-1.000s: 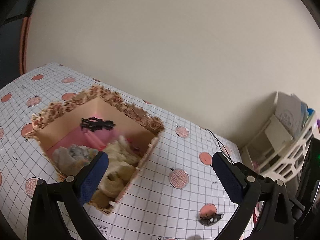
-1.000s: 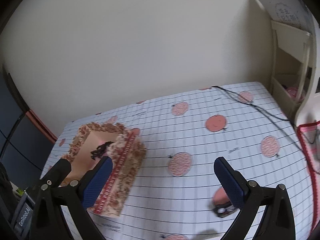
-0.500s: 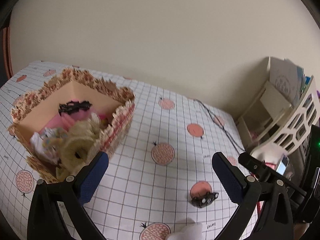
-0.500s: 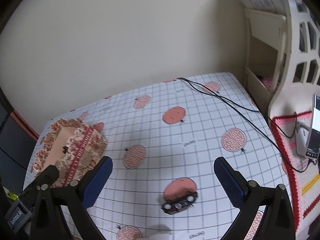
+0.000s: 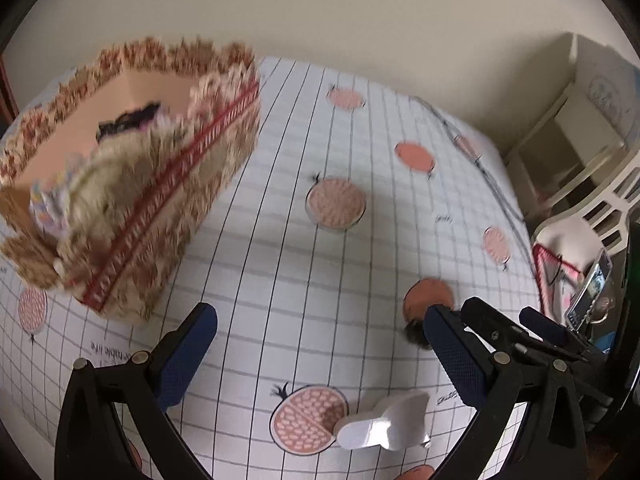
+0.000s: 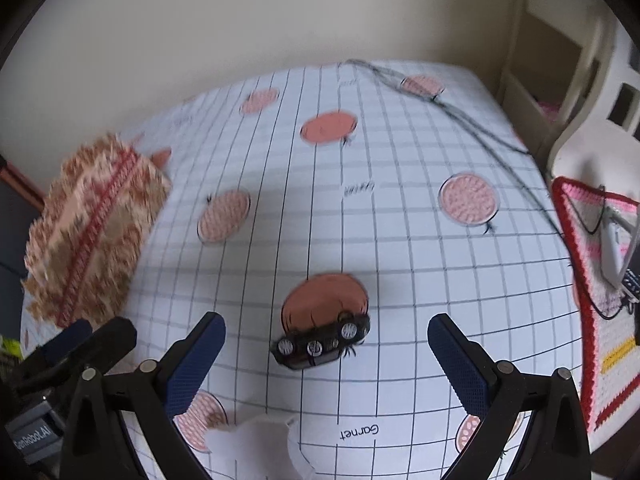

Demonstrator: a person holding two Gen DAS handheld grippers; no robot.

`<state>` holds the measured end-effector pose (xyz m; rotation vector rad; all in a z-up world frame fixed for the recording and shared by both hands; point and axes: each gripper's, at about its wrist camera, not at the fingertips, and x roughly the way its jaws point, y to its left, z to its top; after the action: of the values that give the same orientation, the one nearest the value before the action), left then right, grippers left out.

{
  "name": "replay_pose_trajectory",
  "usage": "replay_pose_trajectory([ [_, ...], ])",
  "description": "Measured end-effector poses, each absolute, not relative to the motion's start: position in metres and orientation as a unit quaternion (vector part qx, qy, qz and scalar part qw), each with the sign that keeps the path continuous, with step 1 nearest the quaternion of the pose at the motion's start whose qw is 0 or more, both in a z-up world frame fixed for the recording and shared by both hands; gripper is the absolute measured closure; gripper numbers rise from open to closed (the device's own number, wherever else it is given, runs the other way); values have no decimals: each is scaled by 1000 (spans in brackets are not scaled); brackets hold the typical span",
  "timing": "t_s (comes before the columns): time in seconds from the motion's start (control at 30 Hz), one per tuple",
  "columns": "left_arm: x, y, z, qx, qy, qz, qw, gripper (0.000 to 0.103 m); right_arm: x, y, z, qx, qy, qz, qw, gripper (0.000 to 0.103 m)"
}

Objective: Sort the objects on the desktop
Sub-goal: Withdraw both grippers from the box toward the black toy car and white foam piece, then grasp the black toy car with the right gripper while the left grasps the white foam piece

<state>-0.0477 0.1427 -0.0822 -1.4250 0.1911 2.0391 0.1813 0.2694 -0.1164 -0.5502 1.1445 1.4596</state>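
Both grippers spread wide and empty above the grid-printed cloth.

A small black hair clip (image 6: 322, 342) with round studs lies low centre between the right gripper (image 6: 326, 360) fingers; the patterned, scallop-rimmed box (image 5: 132, 184) sits upper left beyond the left gripper (image 5: 320, 352).

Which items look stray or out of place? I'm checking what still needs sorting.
Two loose items lie on the gridded tablecloth, outside the patterned storage box: a black rhinestone hair clip and a crumpled white paper scrap near the front edge.
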Motion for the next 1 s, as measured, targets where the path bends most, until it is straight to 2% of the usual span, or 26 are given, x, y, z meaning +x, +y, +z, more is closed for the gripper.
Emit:
replay_pose_trajectory([
  [0.27, -58, 127, -109, -608, 13, 739, 290, 0, 172, 273, -147, -283, 504, 614, 538, 0],
  [0.53, -64, 120, -115, -623, -2, 732, 276, 0, 171, 274, -156, -298, 502, 615, 529, 2],
  [0.93, -63, 121, -116, -624, 11, 731, 276, 0, 151, 278, -160, -320, 482, 631, 517, 28],
  [1.0, -63, 121, -116, -624, 11, 731, 276, 0, 148, 279, -160, -319, 483, 632, 515, 28],
])
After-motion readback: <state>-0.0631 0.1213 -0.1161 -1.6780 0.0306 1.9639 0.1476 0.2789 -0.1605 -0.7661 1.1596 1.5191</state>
